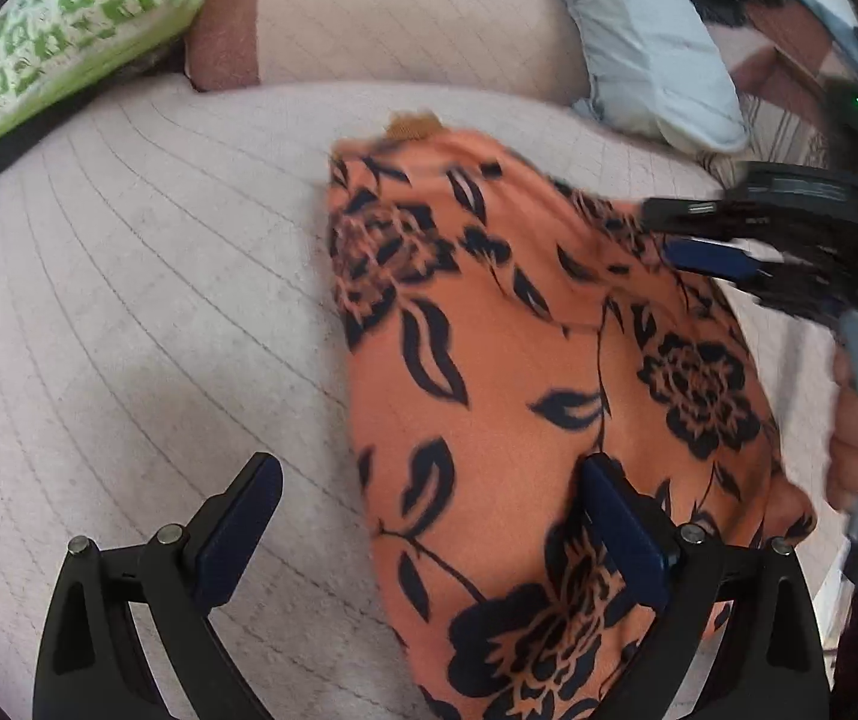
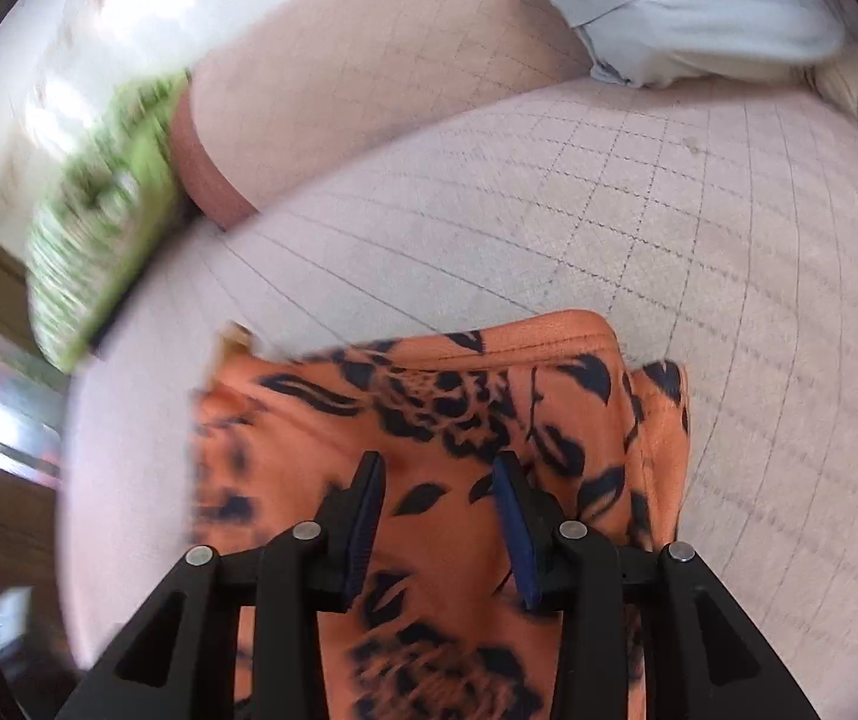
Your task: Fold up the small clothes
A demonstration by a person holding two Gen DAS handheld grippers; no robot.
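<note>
Left wrist view puts the orange floral garment (image 1: pixel 549 360) on the bed (image 1: pixel 129 300), long axis running away, under the spread, empty left gripper (image 1: pixel 429 516) (right side only), while the right gripper (image 1: pixel 687 240), seemingly part-open and ungrasping, hovers nearer its far end.

Your left tool (image 1: pixel 429 540) is covering part of the orange floral garment (image 1: pixel 519 360), whose lower end is running off the bottom edge. Motion blur is smearing your right tool (image 1: pixel 705 240), so its tips are staying unclear there. In the right wrist view, the green patterned cloth (image 2: pixel 105 252) is blurring beyond reading, and the pale blue pillow (image 2: pixel 699 18) is getting cropped by the top edge.
</note>
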